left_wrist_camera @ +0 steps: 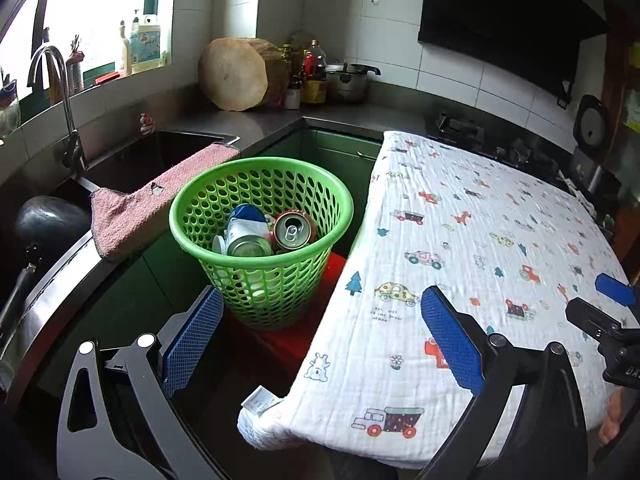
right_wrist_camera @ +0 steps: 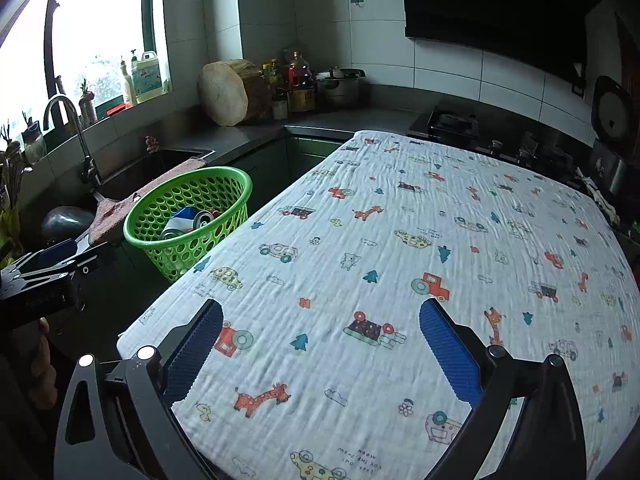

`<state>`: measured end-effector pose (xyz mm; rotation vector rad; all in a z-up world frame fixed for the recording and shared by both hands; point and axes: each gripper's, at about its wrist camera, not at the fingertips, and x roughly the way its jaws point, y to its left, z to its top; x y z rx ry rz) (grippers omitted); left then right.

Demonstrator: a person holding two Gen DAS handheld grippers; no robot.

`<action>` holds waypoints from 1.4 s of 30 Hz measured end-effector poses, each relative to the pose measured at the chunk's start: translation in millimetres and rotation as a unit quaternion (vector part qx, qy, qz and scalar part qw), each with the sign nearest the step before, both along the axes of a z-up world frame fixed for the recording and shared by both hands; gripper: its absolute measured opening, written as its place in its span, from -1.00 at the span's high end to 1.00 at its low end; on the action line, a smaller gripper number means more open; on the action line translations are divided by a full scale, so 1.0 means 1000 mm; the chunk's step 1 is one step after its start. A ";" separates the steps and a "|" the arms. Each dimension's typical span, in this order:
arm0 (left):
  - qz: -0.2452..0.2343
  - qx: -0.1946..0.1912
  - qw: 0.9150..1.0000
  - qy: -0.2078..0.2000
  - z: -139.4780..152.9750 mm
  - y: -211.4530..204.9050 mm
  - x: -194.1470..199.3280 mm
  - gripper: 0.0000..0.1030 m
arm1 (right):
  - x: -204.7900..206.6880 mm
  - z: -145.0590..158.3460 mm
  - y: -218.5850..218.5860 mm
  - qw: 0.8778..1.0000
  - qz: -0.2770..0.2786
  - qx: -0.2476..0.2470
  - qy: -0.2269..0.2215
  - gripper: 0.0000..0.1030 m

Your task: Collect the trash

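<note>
A green perforated basket [left_wrist_camera: 262,236] stands on a red stool beside the table's left edge. It holds a red can [left_wrist_camera: 293,230], a silver can with a blue-white label [left_wrist_camera: 246,236] and some white pieces. It also shows in the right wrist view [right_wrist_camera: 188,220]. My left gripper [left_wrist_camera: 320,336] is open and empty, just in front of the basket, over the table's left edge. My right gripper [right_wrist_camera: 320,344] is open and empty above the patterned cloth. The right gripper also shows at the right of the left wrist view [left_wrist_camera: 612,312].
A table with a white cartoon-print cloth [right_wrist_camera: 400,260] fills the right. A sink [left_wrist_camera: 132,160] with a tap [left_wrist_camera: 60,92] and a pink towel [left_wrist_camera: 152,200] lies left. A chopping block [left_wrist_camera: 234,74], bottles and a pot [left_wrist_camera: 348,80] stand at the back. A stove [right_wrist_camera: 456,124] is far right.
</note>
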<state>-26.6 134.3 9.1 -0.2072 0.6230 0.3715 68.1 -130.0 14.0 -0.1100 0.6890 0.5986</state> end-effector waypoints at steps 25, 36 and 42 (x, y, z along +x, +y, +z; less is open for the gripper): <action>-0.055 -0.003 0.998 0.011 -0.004 -0.025 0.000 -0.90 | -0.011 0.001 -0.010 1.000 -0.002 0.006 -0.002 -0.86; -0.048 0.021 0.998 0.022 -0.003 -0.029 0.001 -0.90 | -0.010 -0.001 -0.005 1.000 0.005 0.006 -0.002 -0.86; -0.047 0.041 0.998 0.020 0.001 -0.034 -0.001 -0.90 | -0.009 -0.002 -0.004 1.000 0.007 0.007 0.000 -0.86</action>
